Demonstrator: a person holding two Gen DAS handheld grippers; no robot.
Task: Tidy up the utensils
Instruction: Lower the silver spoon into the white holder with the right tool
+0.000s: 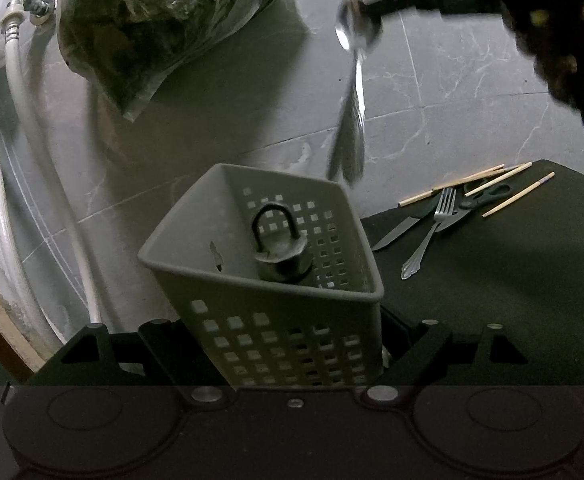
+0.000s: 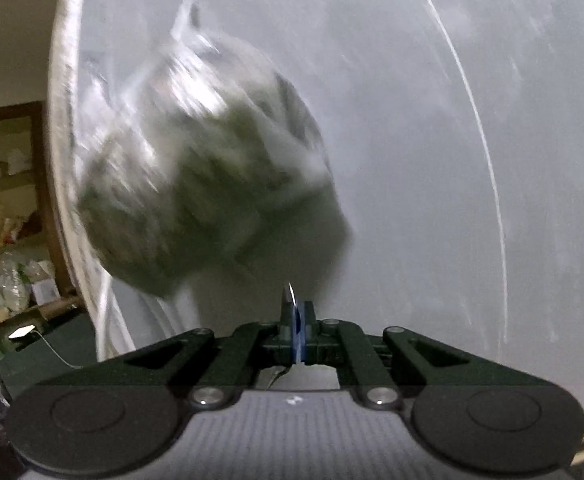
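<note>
Clamping the basket (image 1: 276,320), left gripper (image 1: 284,344) tilts down; right gripper (image 2: 297,320) level, pinching spoon (image 1: 352,92).

left gripper (image 1: 288,344) clamped on grey perforated plastic caddy (image 1: 260,280), tilted | dark metal padlock (image 1: 278,246) inside caddy | right gripper (image 1: 388,4) above-right of caddy, holding blurred silver spoon (image 1: 352,92) | steel fork (image 1: 430,232), black scissors (image 1: 476,200), wooden chopsticks (image 1: 468,184) right of caddy

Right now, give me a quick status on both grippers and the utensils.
Left gripper clamps the basket. Right gripper shut on the spoon, above the basket. Padlock lies inside.
</note>
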